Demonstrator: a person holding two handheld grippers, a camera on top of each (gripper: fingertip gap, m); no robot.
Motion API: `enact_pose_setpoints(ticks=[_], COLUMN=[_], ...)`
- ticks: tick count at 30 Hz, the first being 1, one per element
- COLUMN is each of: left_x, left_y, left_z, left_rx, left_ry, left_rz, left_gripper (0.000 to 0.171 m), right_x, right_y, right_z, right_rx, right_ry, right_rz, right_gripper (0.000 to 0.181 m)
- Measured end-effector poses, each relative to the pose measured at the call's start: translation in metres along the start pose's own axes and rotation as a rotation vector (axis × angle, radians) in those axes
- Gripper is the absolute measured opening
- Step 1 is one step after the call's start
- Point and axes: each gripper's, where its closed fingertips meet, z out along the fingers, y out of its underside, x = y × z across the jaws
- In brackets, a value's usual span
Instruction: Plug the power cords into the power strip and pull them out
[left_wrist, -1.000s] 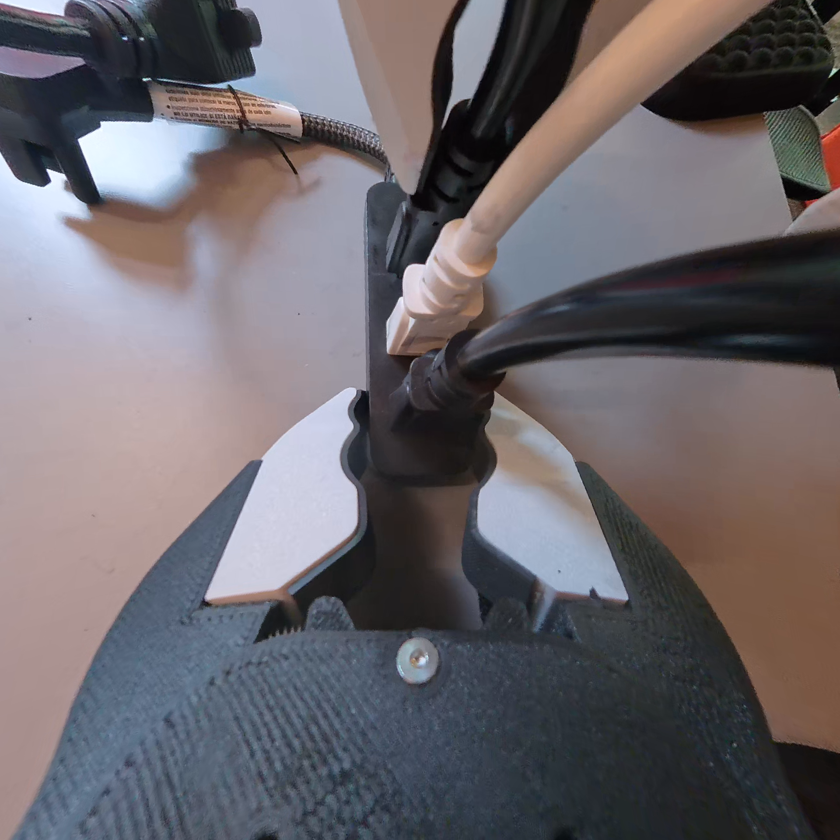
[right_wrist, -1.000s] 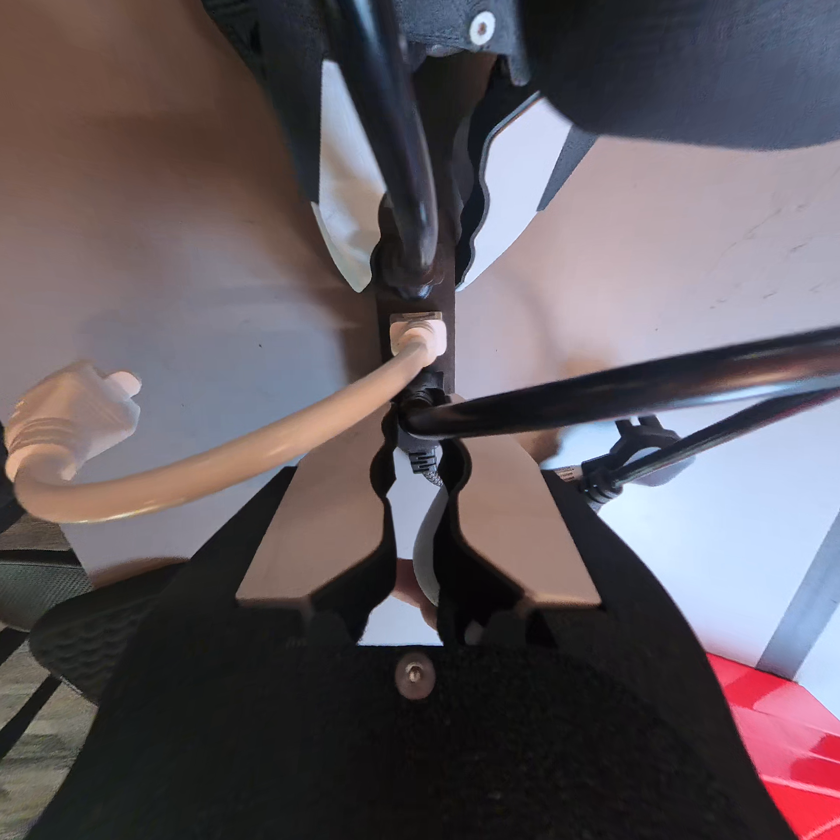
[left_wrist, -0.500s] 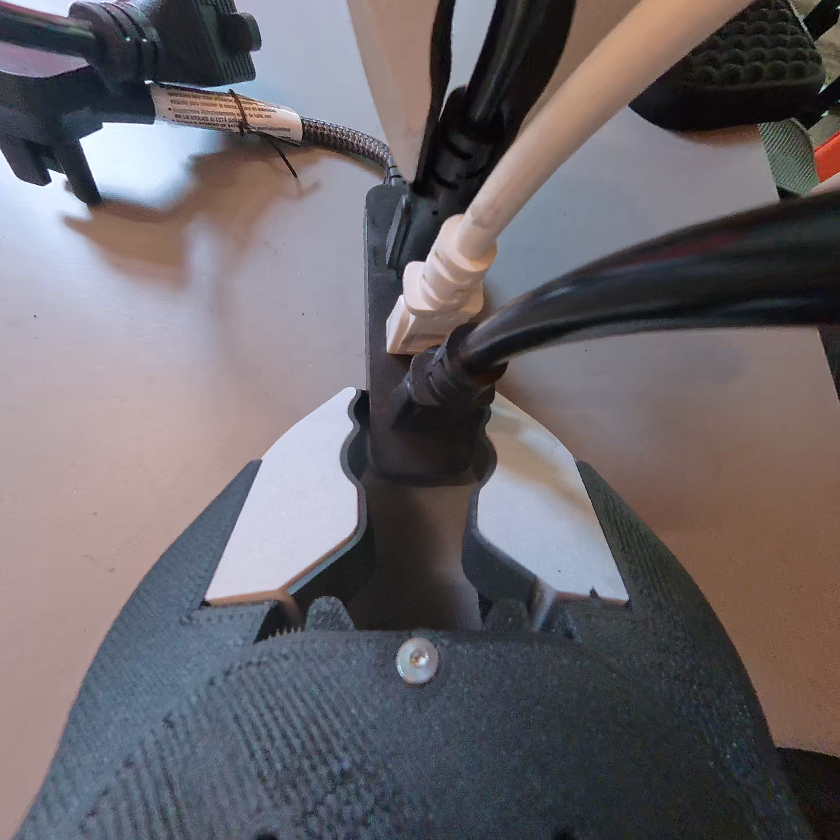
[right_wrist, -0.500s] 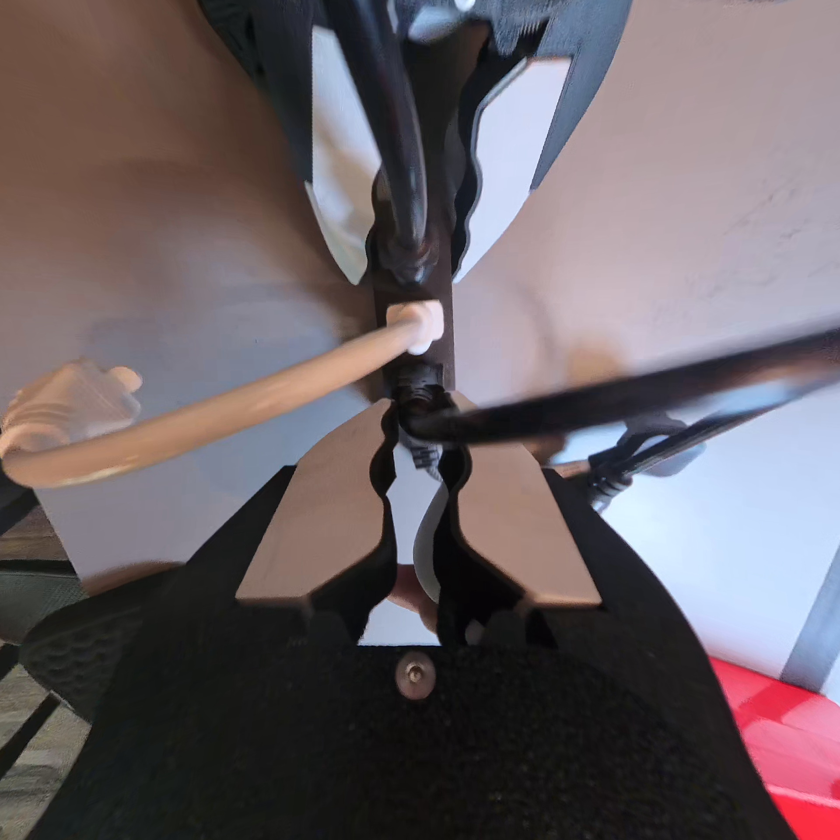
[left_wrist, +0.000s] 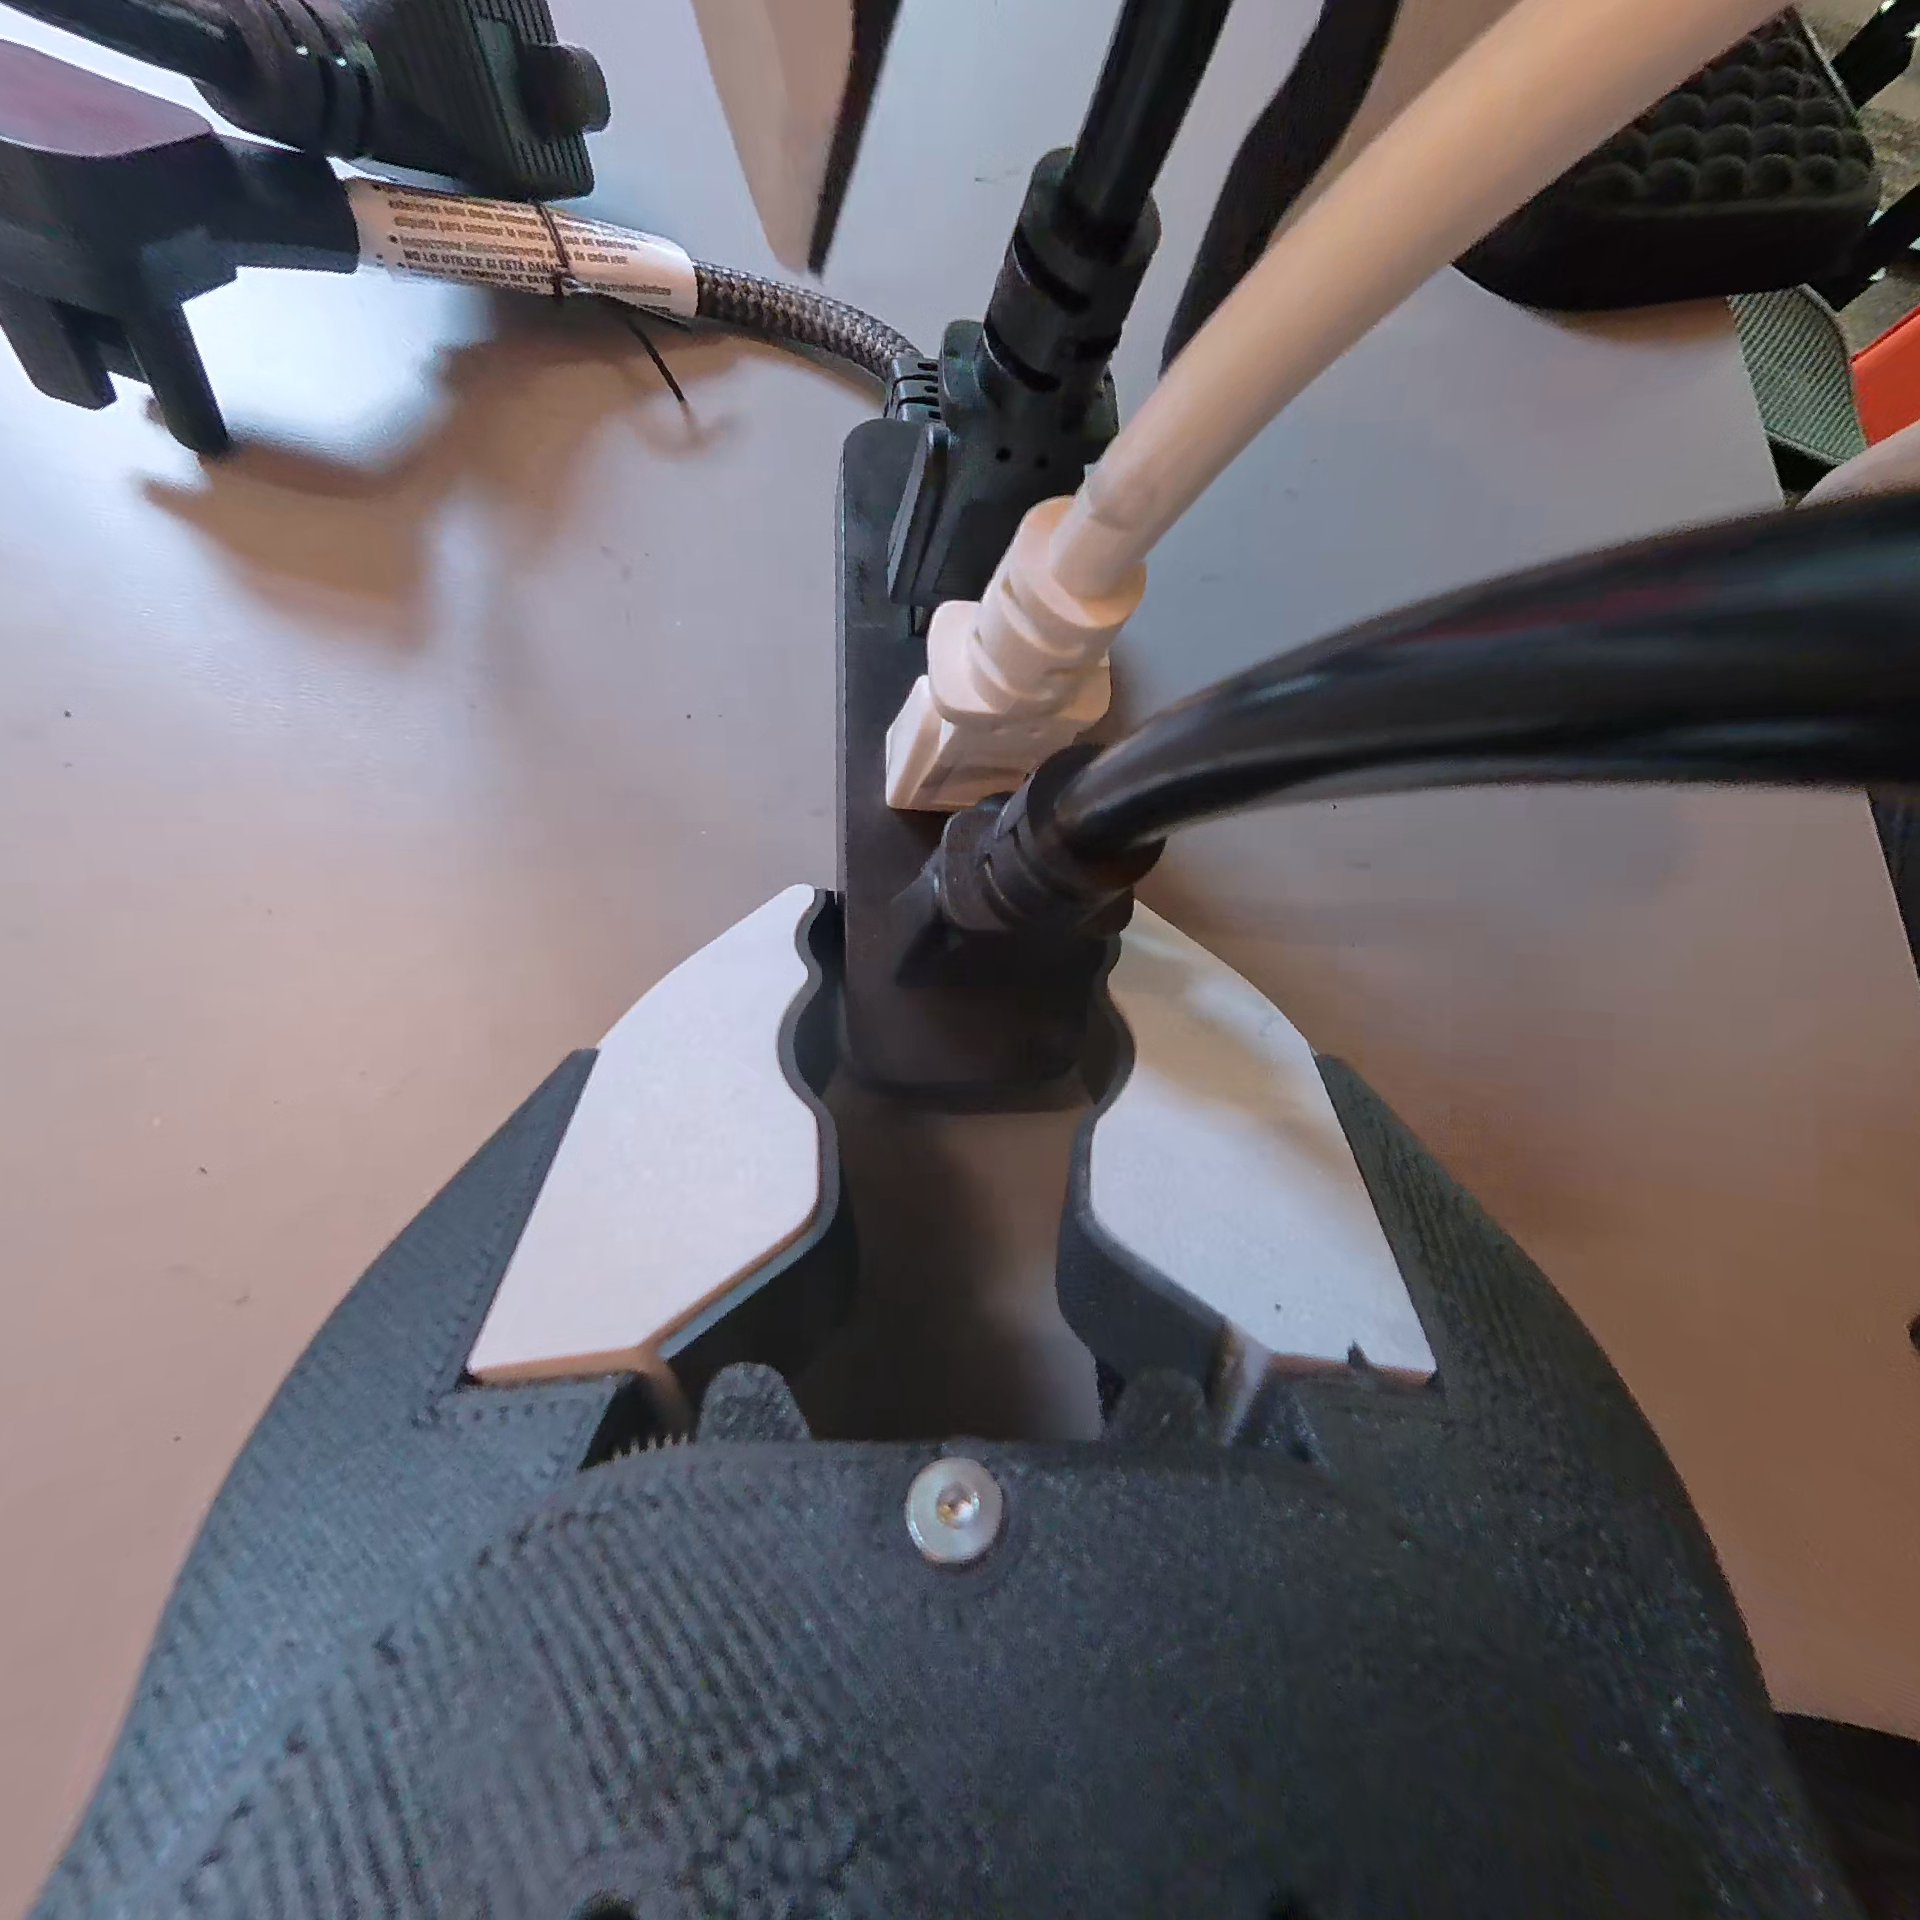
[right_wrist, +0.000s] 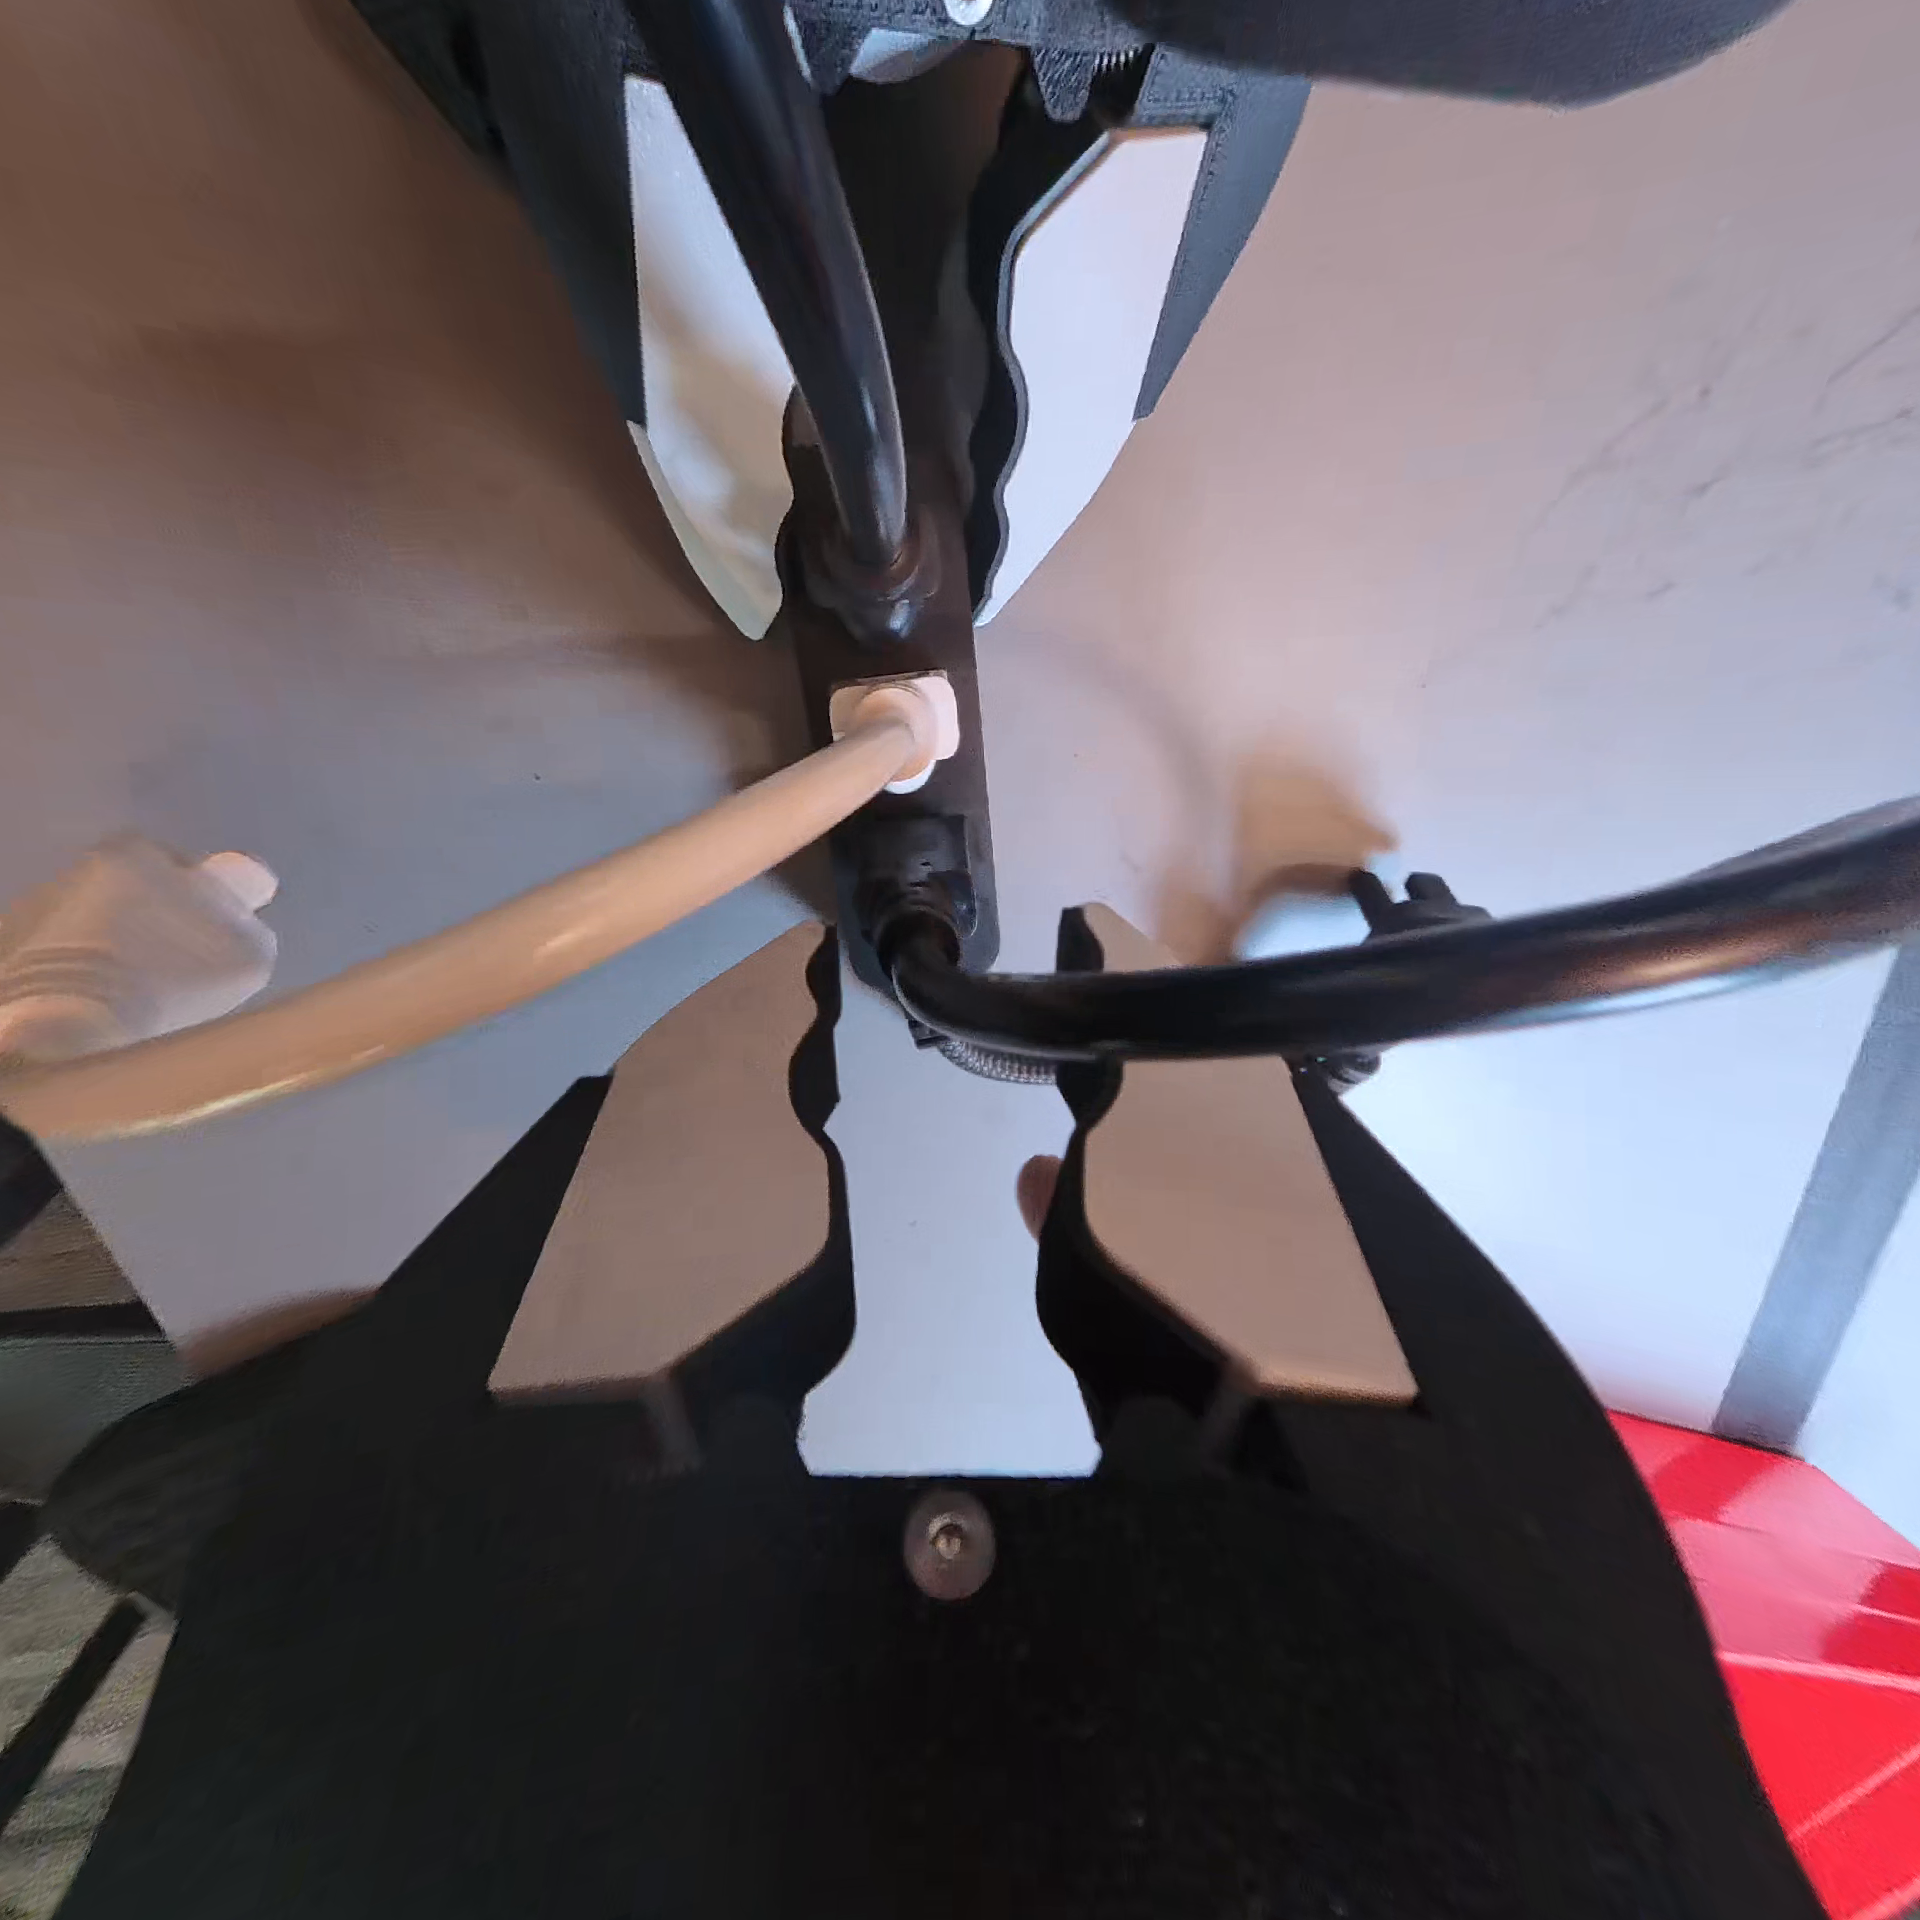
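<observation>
Power strip (left_wrist: 868, 665) end clamped in left tool (left_wrist: 961, 997), right tool (right_wrist: 945, 997) spread wide, gripping nothing

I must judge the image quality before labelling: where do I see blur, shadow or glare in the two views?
Left wrist view: sharp on the white plug; hard shadows on the table; the black cord nearest the lens is soft. Right wrist view: motion blur at the edges, on the loose white plug; the right gripper is a backlit silhouette.

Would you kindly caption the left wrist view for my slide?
Left tongs grip a black power strip holding three plugged cords.
</observation>
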Motion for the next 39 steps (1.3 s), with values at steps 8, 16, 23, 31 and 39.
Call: enact_pose_setpoints(ticks=[8, 16, 23, 31, 39], left_x=[0.000, 0.000, 0.000, 0.000, 0.000], left_y=[0.000, 0.000, 0.000, 0.000, 0.000], left_z=[0.000, 0.000, 0.000, 0.000, 0.000], left_rx=[-0.001, -0.002, -0.003, -0.002, -0.003], left_ry=[-0.001, -0.001, -0.001, 0.002, 0.001], left_rz=[-0.004, -0.007, -0.008, -0.009, -0.013], left_gripper=[0.046, 0.046, 0.046, 0.046, 0.046], right_x=[-0.005, -0.005, -0.006, -0.005, -0.006], right_y=[-0.001, 0.002, 0.001, 0.000, -0.007], right_z=[0.007, 0.008, 0.009, 0.006, 0.002], right_rx=[-0.022, -0.107, -0.145, 0.016, 0.070], right_ry=[-0.057, -0.060, -0.052, -0.039, -0.036], right_rz=[0.016, -0.020, -0.059, 0.026, 0.035], right_gripper=[0.024, 0.023, 0.023, 0.024, 0.017])
